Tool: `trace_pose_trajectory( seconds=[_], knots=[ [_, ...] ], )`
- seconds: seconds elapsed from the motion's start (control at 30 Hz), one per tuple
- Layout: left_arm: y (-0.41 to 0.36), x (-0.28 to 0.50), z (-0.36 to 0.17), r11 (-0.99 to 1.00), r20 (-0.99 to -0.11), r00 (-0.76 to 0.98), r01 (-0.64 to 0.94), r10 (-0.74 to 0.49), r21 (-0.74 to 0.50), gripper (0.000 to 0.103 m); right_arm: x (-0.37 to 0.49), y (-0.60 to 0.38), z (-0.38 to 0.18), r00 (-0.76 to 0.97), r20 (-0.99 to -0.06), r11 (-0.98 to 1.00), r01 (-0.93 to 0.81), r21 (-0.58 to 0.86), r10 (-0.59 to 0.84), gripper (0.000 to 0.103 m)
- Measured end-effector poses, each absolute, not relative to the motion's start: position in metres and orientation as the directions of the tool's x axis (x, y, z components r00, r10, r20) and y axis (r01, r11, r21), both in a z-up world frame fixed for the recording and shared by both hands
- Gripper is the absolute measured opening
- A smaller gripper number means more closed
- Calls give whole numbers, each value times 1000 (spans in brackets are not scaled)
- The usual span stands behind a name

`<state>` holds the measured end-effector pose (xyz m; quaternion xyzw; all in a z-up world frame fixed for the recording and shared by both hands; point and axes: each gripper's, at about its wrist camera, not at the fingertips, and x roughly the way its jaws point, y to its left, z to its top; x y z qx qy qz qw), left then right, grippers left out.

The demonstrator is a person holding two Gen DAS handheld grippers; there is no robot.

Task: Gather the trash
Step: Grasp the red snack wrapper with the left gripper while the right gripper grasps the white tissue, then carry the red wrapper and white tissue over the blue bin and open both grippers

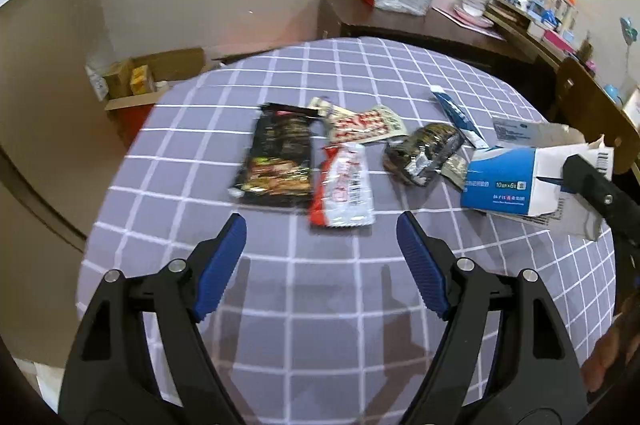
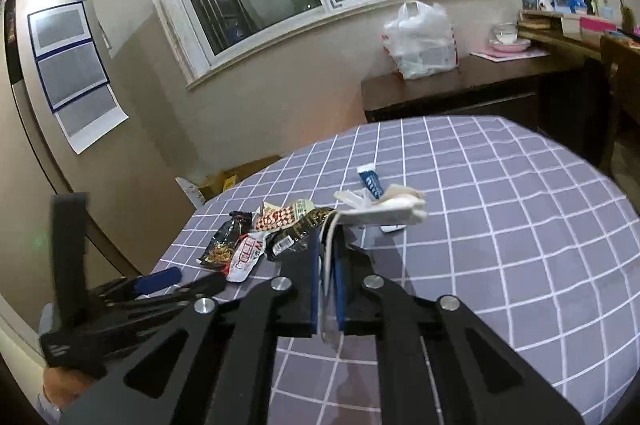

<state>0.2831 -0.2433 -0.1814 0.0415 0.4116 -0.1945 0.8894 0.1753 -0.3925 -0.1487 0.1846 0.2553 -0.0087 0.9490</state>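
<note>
My right gripper [image 2: 328,245] is clamped on the flattened blue-and-white box [image 1: 520,181], pinching its edge between the pads and holding it above the checked cloth [image 1: 320,305]. My left gripper [image 1: 321,229] hangs spread wide, holding nothing. The red-and-white wrapper [image 1: 344,191] lies just ahead, between its fingertips; the black packet [image 1: 280,157] touches its left side.

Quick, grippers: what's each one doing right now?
Left gripper: open, empty, above the tablecloth.
Right gripper: closed on the blue-and-white carton, holding it by its edge.
</note>
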Motion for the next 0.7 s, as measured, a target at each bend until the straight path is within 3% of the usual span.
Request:
trace_pose_trajectory(
  seconds=[0.1,0.23,0.33,0.4,0.47,0.57,0.7],
  knots=[
    [-254,294,-189,920,-763,575,388,-295,-63,76,179,-399,-151,867,-491,929,109,353,84,7],
    [-263,311,-198,924,-788,552,377,-274,-56,66,180,-405,-153,867,-487,923,98,372,104,7],
    [-271,315,-199,927,-787,572,374,-233,-4,52,181,-406,-154,867,-486,925,89,370,111,7],
    [-274,314,-198,918,-785,564,396,-257,-16,35,182,-407,-154,866,-485,923,83,377,120,7],
    [-274,312,-197,917,-781,567,398,-261,-17,30,182,-406,-153,867,-482,921,81,380,123,7],
    [-266,306,-192,910,-766,552,401,-329,-102,14,180,-404,-150,870,-475,920,74,384,128,7],
    [-250,289,-185,901,-736,560,403,-381,-159,10,173,-401,-143,878,-460,923,58,381,134,7]
  ],
)
